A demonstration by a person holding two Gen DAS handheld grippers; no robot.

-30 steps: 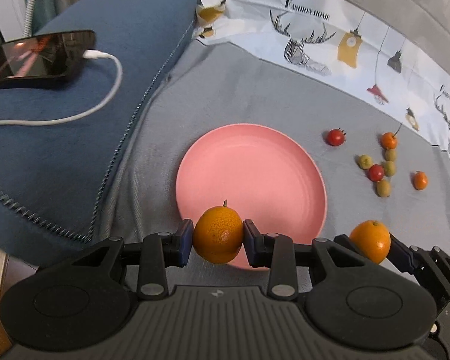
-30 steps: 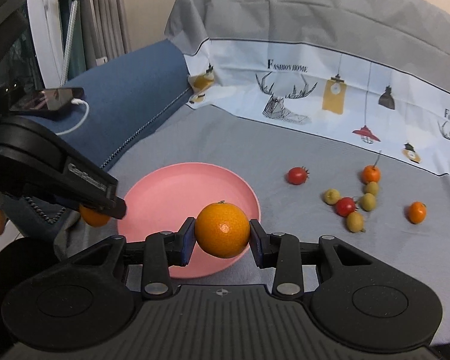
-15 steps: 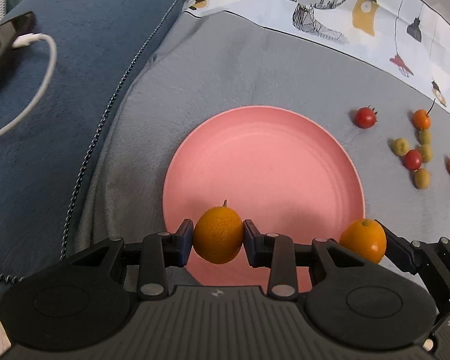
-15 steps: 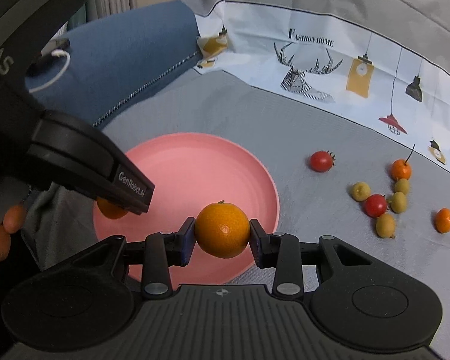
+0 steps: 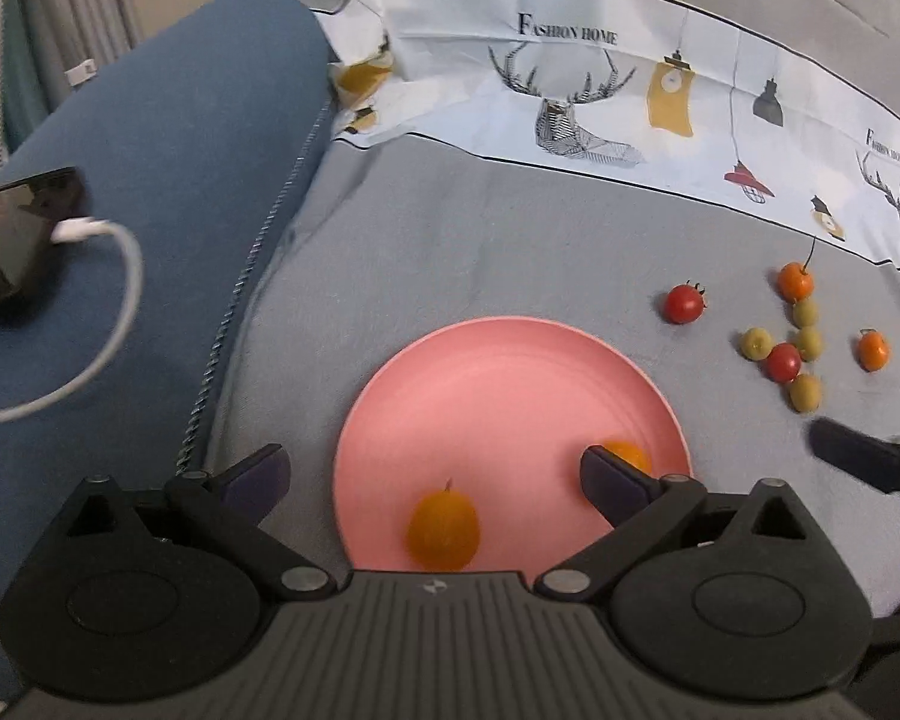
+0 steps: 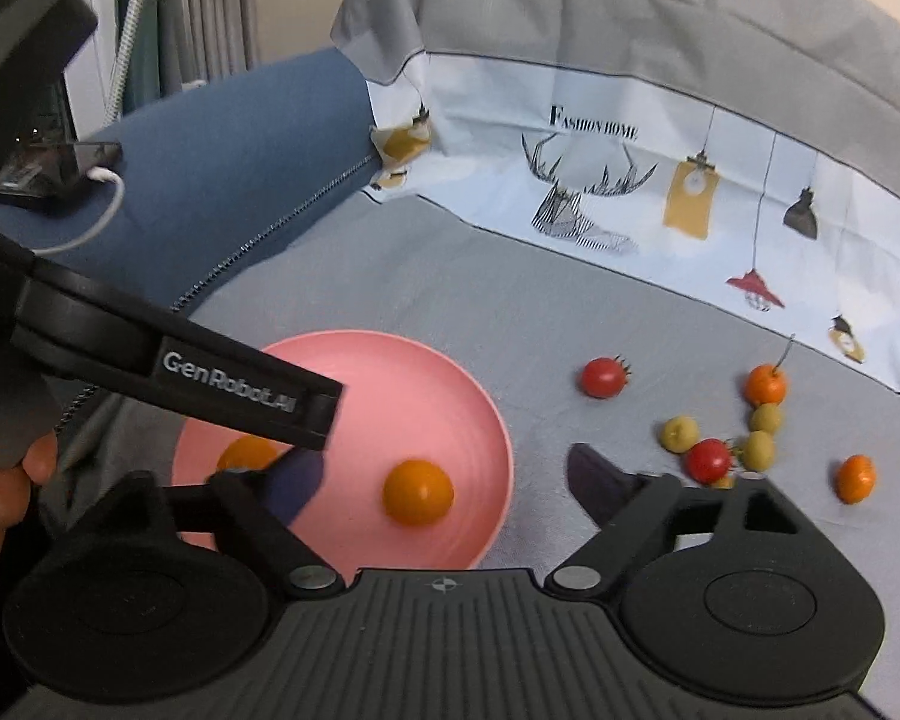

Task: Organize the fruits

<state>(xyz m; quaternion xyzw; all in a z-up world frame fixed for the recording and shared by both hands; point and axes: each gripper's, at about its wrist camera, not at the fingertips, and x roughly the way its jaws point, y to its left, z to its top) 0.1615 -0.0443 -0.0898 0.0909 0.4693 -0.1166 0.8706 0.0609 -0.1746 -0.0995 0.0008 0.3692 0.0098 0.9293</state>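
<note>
Black and spread wide, your left tool [image 5: 432, 474] and your right tool [image 6: 444, 477] both hang empty over the pink plate [image 5: 510, 372], fingers well apart and pinching nothing. One orange [image 5: 444, 529] lies near the plate's close rim below the left tool; the other orange [image 6: 417, 492] sits toward the middle below the right one. Both look round and free, so they could roll to the rim and off if a finger clips the plate. Your two tools are close together here, and crossing paths could knock them into each other. Beyond the plate, small tomatoes [image 5: 684, 303] and green olive-like fruits [image 5: 756, 343] wait loose on the grey cloth surface [image 5: 480, 240]. A blue cushion [image 5: 180, 150] carrying a phone [image 5: 12, 234] on a white cable lies to the left, with a printed sheet behind.
</note>
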